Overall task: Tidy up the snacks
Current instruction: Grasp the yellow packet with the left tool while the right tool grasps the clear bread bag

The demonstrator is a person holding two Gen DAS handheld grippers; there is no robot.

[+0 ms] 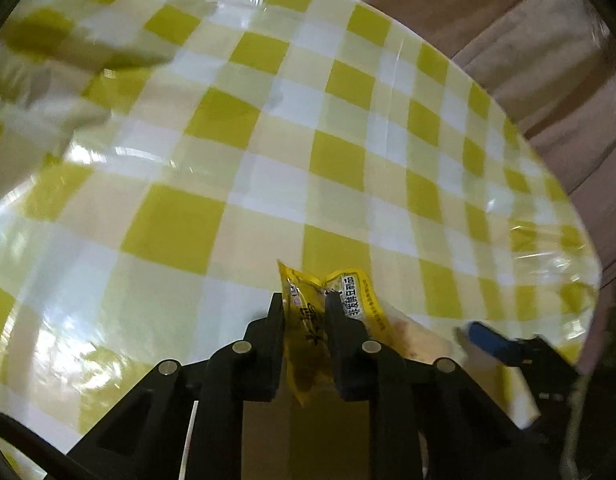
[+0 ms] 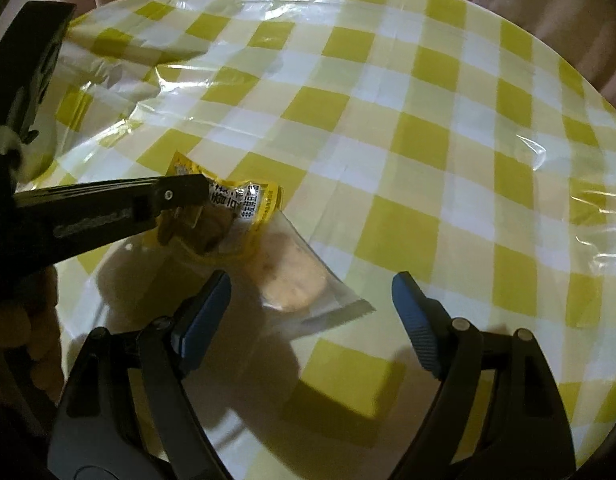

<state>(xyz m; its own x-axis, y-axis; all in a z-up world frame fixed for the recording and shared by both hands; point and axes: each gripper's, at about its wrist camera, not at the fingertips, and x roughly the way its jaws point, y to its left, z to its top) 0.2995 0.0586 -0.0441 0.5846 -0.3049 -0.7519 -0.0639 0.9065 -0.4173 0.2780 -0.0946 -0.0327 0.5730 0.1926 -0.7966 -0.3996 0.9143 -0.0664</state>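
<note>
A yellow snack packet (image 1: 308,320) with black print sits pinched between the black fingers of my left gripper (image 1: 306,300), which is shut on it. The right wrist view shows that gripper coming in from the left, clamped on the yellow snack packet (image 2: 244,208) just above the table. A clear packet holding a round pale cake (image 2: 292,280) lies on the cloth right beside it, partly under it. My right gripper (image 2: 312,288) hangs open over the clear packet, its blue-padded fingers (image 2: 206,312) wide apart on either side and not touching it.
The round table (image 2: 428,120) has a yellow-and-white checked cloth under shiny clear plastic. A crumpled fold of cloth and plastic (image 2: 120,60) rises at the far left. Beige upholstery (image 1: 528,40) lies beyond the table's edge. A person's hand (image 2: 40,344) holds the left tool.
</note>
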